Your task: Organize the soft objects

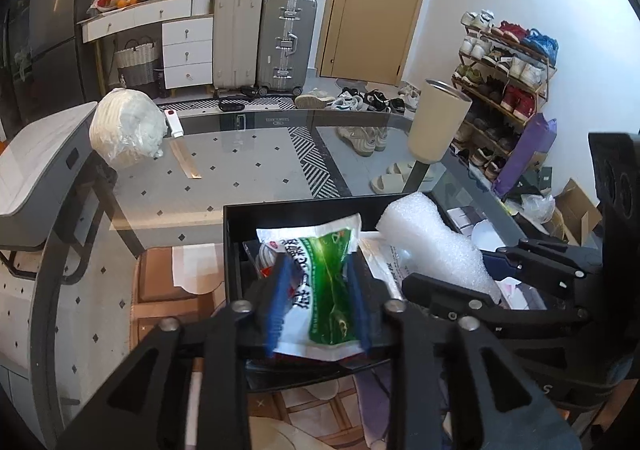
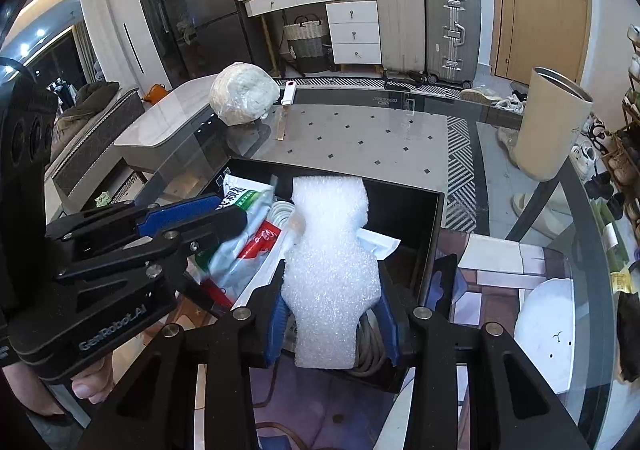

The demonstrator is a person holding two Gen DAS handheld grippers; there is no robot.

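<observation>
Black box (image 1: pixel 234 250), open-topped, on the glass surface (image 1: pixel 248 170): receiving bin for the soft items.

Green-and-white plastic packet (image 1: pixel 320 282): over the box's left half, between the blue pads of the left tongs (image 1: pixel 318 306). The pads sit at its two edges with the jaws partly apart; whether they press or have let go cannot be told from here.

White foam sheet (image 2: pixel 332 270): over the box's right half, pinched at its waist by the right tongs (image 2: pixel 334 322); its far end leans on the box's back wall.

Already in the box: a coil of white cable (image 2: pixel 280 214) and a clear wrapper (image 2: pixel 380 244) under the foam.

Progress, by my reckoning: two items at the box, neither clearly released. One soft item left out, a white bundle in clear plastic (image 1: pixel 126 128) at the far left edge of the surface, well apart from the box.

Nearby: a beige tumbler (image 1: pixel 438 122) at the far right, a white lighter-like stick (image 1: pixel 173 123) and a strip of wood (image 1: pixel 184 160) beside the bundle. The two tongs crowd each other over the box; the path to the bundle looks open.
</observation>
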